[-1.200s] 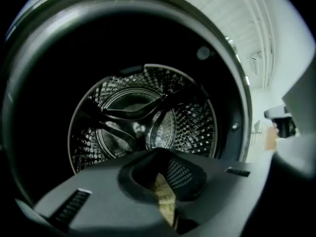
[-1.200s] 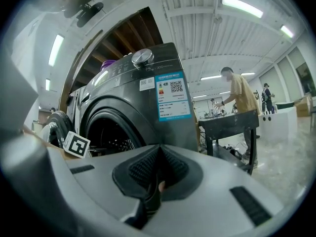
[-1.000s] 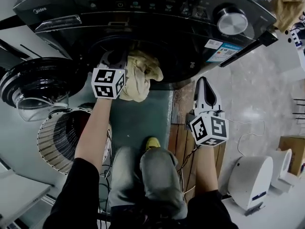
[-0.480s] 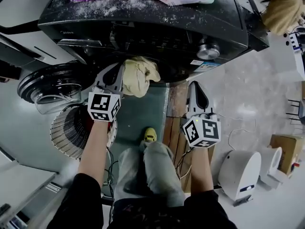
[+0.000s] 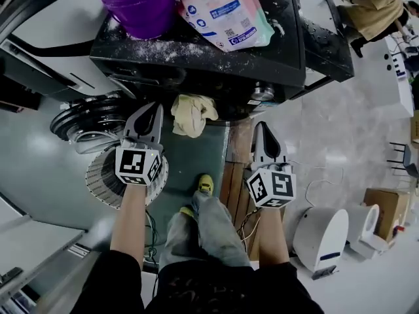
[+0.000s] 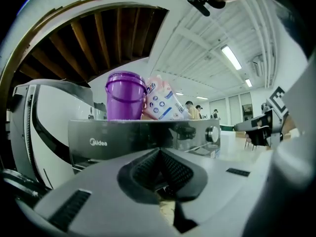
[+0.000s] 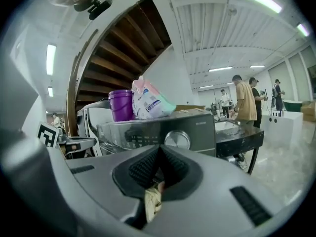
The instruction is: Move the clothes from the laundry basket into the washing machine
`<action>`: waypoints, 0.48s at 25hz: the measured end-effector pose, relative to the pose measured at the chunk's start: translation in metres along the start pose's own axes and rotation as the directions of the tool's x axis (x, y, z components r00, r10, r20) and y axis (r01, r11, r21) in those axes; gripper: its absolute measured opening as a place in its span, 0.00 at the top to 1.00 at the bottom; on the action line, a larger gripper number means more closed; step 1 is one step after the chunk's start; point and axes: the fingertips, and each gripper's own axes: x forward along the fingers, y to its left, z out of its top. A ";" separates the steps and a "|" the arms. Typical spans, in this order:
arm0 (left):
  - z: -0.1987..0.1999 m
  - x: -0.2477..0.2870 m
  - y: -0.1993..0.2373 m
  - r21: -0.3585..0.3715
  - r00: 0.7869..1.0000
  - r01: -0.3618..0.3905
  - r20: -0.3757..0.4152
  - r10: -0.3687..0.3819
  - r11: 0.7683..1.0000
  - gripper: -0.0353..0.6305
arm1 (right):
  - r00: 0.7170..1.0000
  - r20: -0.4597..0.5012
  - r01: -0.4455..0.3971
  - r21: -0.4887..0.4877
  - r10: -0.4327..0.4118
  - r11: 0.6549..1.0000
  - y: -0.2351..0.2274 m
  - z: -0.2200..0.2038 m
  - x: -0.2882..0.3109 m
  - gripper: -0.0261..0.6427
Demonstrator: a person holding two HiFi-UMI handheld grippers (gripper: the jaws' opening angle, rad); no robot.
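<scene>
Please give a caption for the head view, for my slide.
Left gripper and right gripper, both shut, before the washer; a yellow cloth hangs at its front.

Both forearms reach forward from dark sleeves and stay well apart, the left forearm [image 5: 128, 218] at the left of the head view and the right forearm [image 5: 269, 231] at the right. The left gripper [image 5: 154, 108] points ahead, almost level, with its jaws pressed together. The right gripper [image 5: 262, 127] points the same way, a little nearer to the body, and its jaws are also together.
</scene>
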 end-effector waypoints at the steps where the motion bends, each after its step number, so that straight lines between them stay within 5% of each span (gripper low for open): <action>1: 0.011 -0.007 0.000 0.000 1.000 -0.008 0.003 0.008 1.000 0.93 | 1.000 0.001 0.000 0.002 0.000 1.000 0.003 0.009 -0.004 0.95; 12: 0.119 -0.078 0.004 -0.021 0.999 -0.051 0.016 0.052 0.998 0.93 | 1.000 0.010 -0.004 -0.005 0.004 1.000 0.035 0.104 -0.047 0.95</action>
